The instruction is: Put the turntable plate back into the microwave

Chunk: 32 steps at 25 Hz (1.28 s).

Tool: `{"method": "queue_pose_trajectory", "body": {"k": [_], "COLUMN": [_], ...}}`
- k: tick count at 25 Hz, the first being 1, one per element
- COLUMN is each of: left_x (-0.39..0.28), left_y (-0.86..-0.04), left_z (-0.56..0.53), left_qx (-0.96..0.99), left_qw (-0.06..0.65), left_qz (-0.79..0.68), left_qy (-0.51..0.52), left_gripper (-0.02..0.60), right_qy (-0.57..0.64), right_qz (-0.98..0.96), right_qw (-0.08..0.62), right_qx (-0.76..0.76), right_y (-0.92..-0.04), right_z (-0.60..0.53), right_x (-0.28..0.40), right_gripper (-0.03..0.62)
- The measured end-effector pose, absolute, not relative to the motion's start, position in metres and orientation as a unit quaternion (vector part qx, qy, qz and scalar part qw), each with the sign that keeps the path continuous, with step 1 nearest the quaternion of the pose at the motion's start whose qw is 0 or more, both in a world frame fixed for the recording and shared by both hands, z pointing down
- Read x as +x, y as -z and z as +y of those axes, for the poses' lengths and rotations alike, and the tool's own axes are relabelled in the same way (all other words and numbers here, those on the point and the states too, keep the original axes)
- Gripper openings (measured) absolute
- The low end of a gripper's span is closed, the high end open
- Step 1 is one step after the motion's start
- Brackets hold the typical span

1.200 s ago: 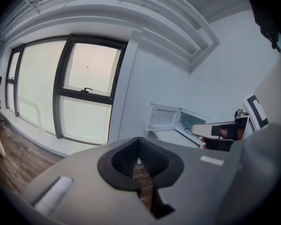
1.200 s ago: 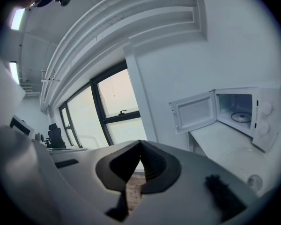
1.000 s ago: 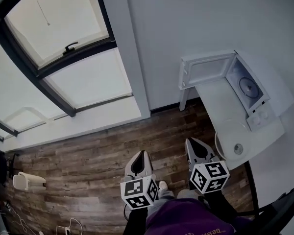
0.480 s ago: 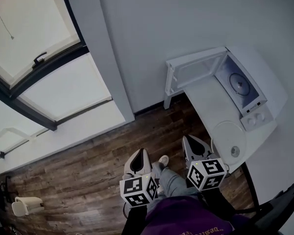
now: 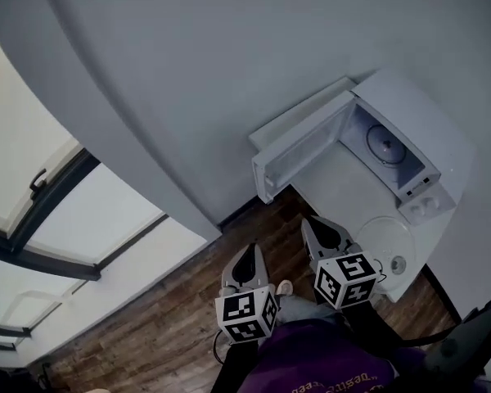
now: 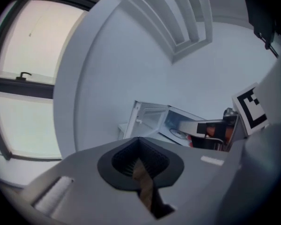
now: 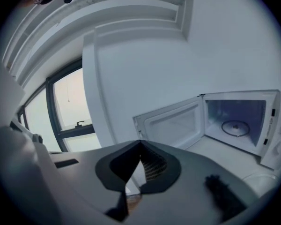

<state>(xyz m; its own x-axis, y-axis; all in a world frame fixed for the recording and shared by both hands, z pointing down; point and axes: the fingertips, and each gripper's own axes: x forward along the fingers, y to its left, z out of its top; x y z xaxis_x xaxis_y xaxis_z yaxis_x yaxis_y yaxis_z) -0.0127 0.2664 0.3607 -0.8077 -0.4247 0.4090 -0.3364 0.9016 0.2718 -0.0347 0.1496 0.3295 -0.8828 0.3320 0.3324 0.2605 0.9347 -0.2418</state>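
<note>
Microwave point(image 5: 405, 125): ahead and right of both jaws; door point(image 5: 299, 158) swung wide, so the cavity is clear to load.
Counter point(image 5: 335, 178): carries the microwave and plate.
Plate point(image 5: 389, 236): flat on the counter, just right of the right jaws, outside the cavity; not yet gripped.
Right gripper point(image 5: 322, 229): jaws clenched, empty; nearest the plate, likely to take it.
Left gripper point(image 5: 244, 256): jaws clenched, empty; well apart from the plate.
Ring point(image 7: 235, 127): bare in the cavity, probably the plate's seat.

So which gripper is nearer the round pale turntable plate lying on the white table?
Right. The right gripper hovers just left of the round pale turntable plate in the head view. The left gripper is farther left, over the wood floor, beyond the right one.
</note>
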Motion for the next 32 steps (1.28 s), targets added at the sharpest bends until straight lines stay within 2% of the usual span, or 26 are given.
{"method": "queue_pose_trajectory", "body": {"k": [5, 10, 14, 21, 25, 30, 31, 32], "left_x": [-0.049, -0.054, -0.032, 0.011, 0.039, 0.055, 0.059, 0.064], "left_y": [-0.360, -0.370, -0.361, -0.375, -0.385, -0.415, -0.422, -0.430], "left_z": [0.193, 0.107, 0.038, -0.039, -0.061, -0.066, -0.065, -0.064], "left_qx": [0.309, 0.429, 0.531, 0.664, 0.731, 0.743, 0.744, 0.745], "left_qw": [0.243, 0.263, 0.270, 0.289, 0.300, 0.352, 0.367, 0.385], "left_qz": [-0.918, -0.864, -0.801, -0.690, -0.612, -0.569, -0.557, -0.544], "left_qy": [0.055, 0.022, 0.057, -0.002, -0.015, -0.032, -0.031, -0.030], "left_gripper": [0.003, 0.003, 0.004, 0.005, 0.005, 0.006, 0.023, 0.073], "right_qy": [-0.120, -0.154, -0.195, -0.247, -0.268, -0.290, -0.294, -0.300], "right_qz": [-0.977, -0.971, -0.955, -0.916, -0.896, -0.868, -0.861, -0.853], "right_qw": [0.166, 0.161, 0.151, 0.118, 0.116, 0.129, 0.137, 0.145], "right_qx": [-0.051, 0.088, 0.164, 0.292, 0.335, 0.382, 0.392, 0.403], "right_y": [-0.328, -0.342, -0.355, -0.367, -0.382, -0.404, -0.410, -0.417], "right_z": [0.077, -0.010, -0.060, -0.098, -0.107, -0.107, -0.106, -0.104], "right_x": [-0.045, -0.007, 0.034, 0.098, 0.116, 0.141, 0.148, 0.155], "right_gripper": [0.006, 0.006, 0.006, 0.006, 0.006, 0.006, 0.006, 0.008]}}
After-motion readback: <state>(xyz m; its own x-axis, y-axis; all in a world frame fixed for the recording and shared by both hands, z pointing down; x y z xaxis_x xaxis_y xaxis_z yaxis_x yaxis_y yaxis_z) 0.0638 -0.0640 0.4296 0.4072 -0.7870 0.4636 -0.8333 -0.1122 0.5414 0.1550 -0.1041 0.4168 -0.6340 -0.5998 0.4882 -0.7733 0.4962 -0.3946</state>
